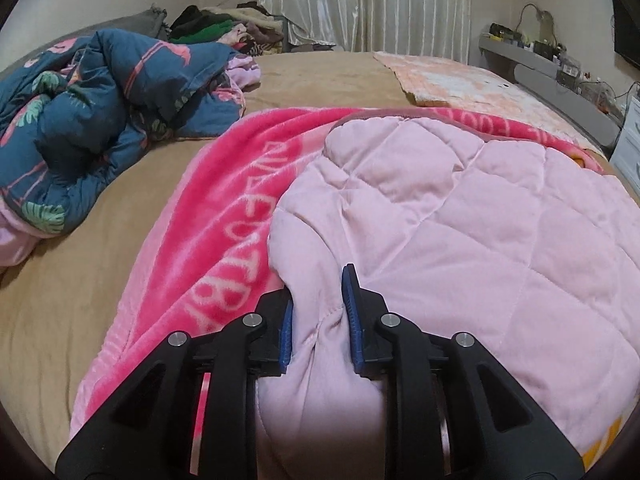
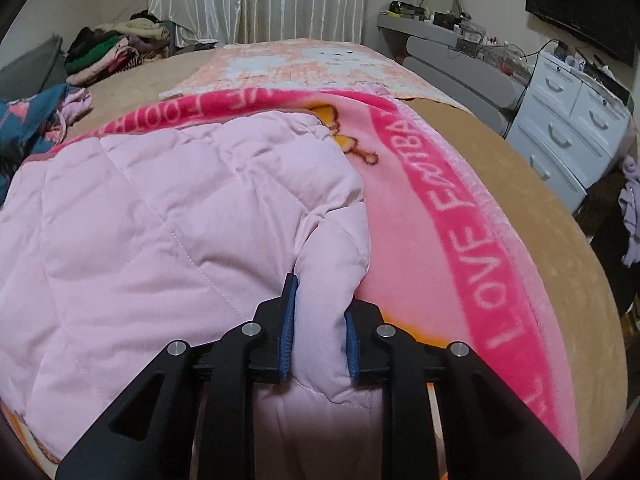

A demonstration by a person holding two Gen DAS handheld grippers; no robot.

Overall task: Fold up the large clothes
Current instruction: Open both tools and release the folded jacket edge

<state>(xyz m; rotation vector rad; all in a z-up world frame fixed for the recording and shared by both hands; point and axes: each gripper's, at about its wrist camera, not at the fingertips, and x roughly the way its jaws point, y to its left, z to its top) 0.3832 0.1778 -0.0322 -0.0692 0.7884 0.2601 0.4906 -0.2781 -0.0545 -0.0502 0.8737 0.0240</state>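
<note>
A pale pink quilted garment [image 1: 460, 216] lies spread on a bright pink fleece blanket [image 1: 224, 216] with white lettering, on the bed. My left gripper [image 1: 319, 300] is shut on the garment's near left edge, with thick padded cloth bunched between its blue pads. In the right wrist view the same garment [image 2: 160, 208] fills the left half. My right gripper [image 2: 320, 312] is shut on its near right corner, cloth bulging between the pads. The fleece blanket [image 2: 460, 216] runs along the right of it.
The bed has a tan cover [image 1: 80, 300]. A rumpled dark blue flamingo quilt [image 1: 88, 128] lies at the left. A peach patterned blanket [image 2: 304, 68] lies at the far end. A clothes pile [image 2: 116, 48] is at the back left. White drawers [image 2: 568, 128] stand right of the bed.
</note>
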